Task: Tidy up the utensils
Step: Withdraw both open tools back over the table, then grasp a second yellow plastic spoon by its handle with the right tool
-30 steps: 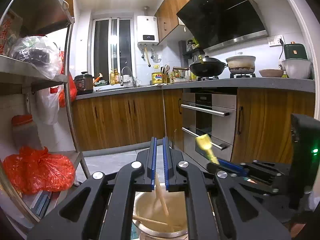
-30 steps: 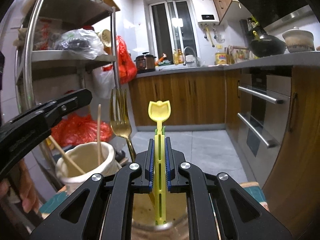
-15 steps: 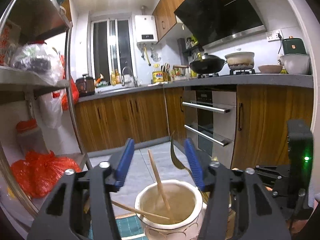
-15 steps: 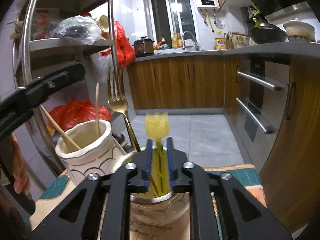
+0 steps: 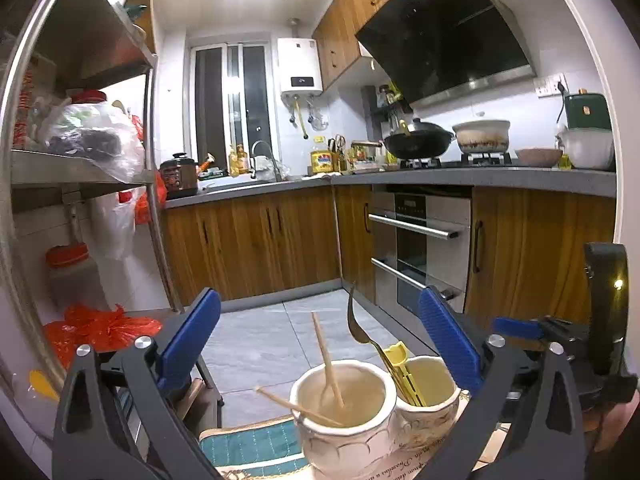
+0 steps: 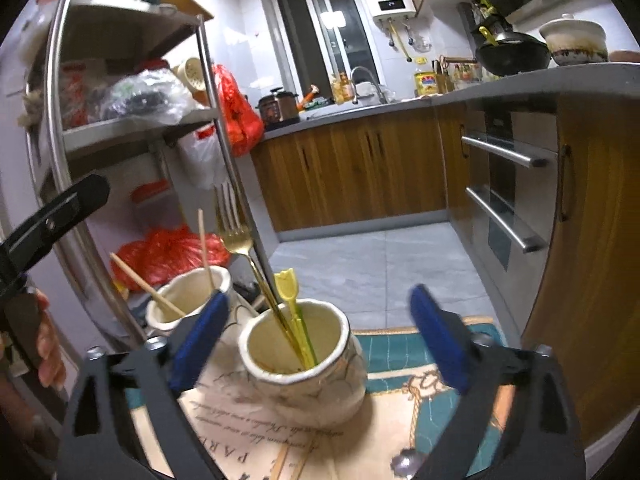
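Two cream ceramic jars stand side by side on a patterned mat (image 6: 404, 356). The chopstick jar (image 5: 340, 420) holds two wooden chopsticks (image 5: 326, 356). The other jar (image 6: 304, 380) holds a gold fork (image 6: 234, 236) and a yellow tulip-tipped pick (image 6: 288, 284). My left gripper (image 5: 320, 324) hovers behind the chopstick jar, its jaws opening wide and gripping nothing. My right gripper (image 6: 318, 332) frames the fork jar, its jaws also opening, with no pad touching the jar or the pick. The left gripper (image 6: 56, 208) also shows at the left edge of the right wrist view.
A steel shelf rack (image 6: 132, 128) with plastic bags stands close on the left, and red bags (image 6: 168, 252) lie at its foot. Wooden cabinets and a built-in oven (image 5: 420, 248) run along the right. A wok (image 5: 418, 142) sits on the counter. Grey floor tiles lie beyond the mat.
Both grippers went from shut to wide open and drew back a little. The right one let go of the yellow pick, which now stands in the fork jar.
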The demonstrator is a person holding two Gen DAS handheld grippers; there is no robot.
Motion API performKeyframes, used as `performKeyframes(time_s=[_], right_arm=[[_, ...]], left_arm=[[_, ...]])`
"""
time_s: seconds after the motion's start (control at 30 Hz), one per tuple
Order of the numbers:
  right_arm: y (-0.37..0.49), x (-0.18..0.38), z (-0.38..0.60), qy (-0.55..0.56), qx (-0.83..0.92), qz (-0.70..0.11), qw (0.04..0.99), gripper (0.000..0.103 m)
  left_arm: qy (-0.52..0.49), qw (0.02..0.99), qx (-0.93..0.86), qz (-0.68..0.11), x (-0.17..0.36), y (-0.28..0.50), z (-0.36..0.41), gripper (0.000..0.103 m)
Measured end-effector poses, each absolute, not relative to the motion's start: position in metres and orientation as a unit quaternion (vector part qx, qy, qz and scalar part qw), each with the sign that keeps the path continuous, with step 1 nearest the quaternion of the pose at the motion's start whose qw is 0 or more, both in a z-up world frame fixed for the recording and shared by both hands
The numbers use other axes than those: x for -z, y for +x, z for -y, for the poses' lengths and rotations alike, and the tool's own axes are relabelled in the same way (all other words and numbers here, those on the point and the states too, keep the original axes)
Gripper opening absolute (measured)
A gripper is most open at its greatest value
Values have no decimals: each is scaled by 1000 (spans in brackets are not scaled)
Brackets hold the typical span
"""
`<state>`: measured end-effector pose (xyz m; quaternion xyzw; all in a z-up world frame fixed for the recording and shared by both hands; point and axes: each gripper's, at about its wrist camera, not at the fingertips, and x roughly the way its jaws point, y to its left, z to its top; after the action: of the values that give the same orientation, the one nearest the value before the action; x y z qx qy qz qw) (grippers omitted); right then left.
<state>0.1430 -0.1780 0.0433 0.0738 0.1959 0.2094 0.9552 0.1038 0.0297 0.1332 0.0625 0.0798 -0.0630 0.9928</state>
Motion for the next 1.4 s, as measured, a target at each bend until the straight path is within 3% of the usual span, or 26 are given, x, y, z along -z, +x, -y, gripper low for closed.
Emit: performKeyframes(time_s=[0.33,0.7,1.17,1.4], right_arm=[[87,-57,211,23,-152,-161,975,98],[43,-39,223,-24,-125,-162,978,98],[37,29,226,-26,-158,-329,930,98],[37,35,201,-40,-171,-364,915,98]], left_arm=[[49,991,83,-94,-118,48,-40,98],[19,977,76,-199,-56,21,-40,98],[21,951,68,-302,10,18,-20,98],[12,946,68,-316,19,21,-23,98]])
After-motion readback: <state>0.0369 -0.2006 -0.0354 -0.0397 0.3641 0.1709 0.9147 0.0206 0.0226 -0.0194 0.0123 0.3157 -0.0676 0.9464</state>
